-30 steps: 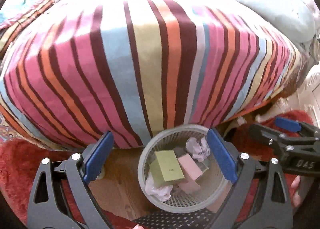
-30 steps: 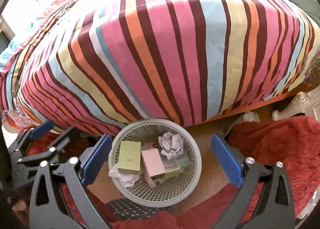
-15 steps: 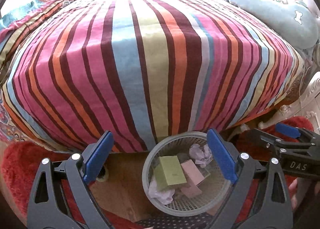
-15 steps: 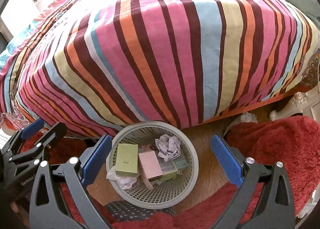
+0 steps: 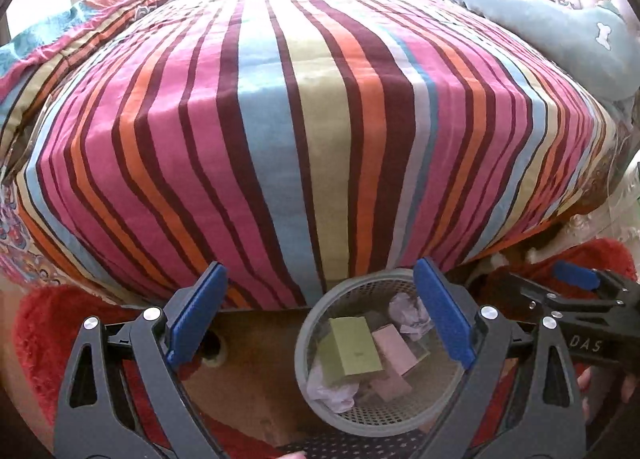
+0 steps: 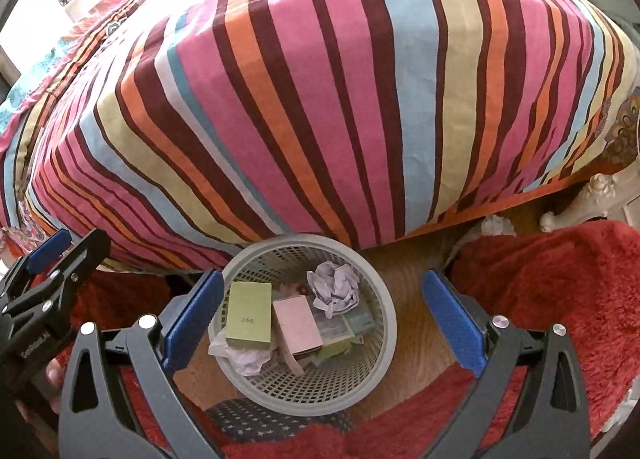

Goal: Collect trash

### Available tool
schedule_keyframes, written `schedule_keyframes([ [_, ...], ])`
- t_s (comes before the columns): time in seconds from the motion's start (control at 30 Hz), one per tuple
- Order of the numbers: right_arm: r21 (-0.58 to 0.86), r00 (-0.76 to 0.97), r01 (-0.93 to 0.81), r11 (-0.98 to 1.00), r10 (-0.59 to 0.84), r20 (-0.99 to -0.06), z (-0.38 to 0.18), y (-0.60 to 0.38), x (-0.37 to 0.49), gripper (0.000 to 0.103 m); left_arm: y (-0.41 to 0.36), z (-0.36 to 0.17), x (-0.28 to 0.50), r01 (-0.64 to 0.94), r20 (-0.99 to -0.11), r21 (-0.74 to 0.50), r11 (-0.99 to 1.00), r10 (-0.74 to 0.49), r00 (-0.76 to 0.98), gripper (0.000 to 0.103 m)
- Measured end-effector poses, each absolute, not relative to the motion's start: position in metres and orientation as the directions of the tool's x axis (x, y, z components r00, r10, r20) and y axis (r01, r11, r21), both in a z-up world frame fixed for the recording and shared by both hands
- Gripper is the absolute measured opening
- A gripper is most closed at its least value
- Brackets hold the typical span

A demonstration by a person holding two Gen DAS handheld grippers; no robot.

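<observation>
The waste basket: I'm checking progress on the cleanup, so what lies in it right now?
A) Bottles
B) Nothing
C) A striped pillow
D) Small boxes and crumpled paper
D: the waste basket holds a green box, a pink box and crumpled paper.

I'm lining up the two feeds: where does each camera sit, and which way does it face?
Left wrist: on the open left gripper, facing the striped bedspread and down at the grey mesh wastebasket; the right gripper shows at its right edge.
Right wrist: on the open right gripper, same aim; the left gripper shows at its left edge.
Shared: bedspread, wastebasket, green box.
</observation>
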State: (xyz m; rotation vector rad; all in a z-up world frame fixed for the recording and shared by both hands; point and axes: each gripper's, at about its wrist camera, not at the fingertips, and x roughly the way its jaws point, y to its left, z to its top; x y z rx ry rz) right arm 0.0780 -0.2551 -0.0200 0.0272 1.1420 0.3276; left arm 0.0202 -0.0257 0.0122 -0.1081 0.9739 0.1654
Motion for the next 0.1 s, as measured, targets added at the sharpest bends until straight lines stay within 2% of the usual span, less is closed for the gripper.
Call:
schedule_keyframes([
  [0.1, 0.186, 0.375, -0.237, 0.953, 0.267, -0.888, -0.0206, -0.256, 0.0781, 0.095, -0.0235, 0.0117, 0.0206, -0.197, -0.836, -0.035, 0.98, 0.079, 0.543, 0.092],
])
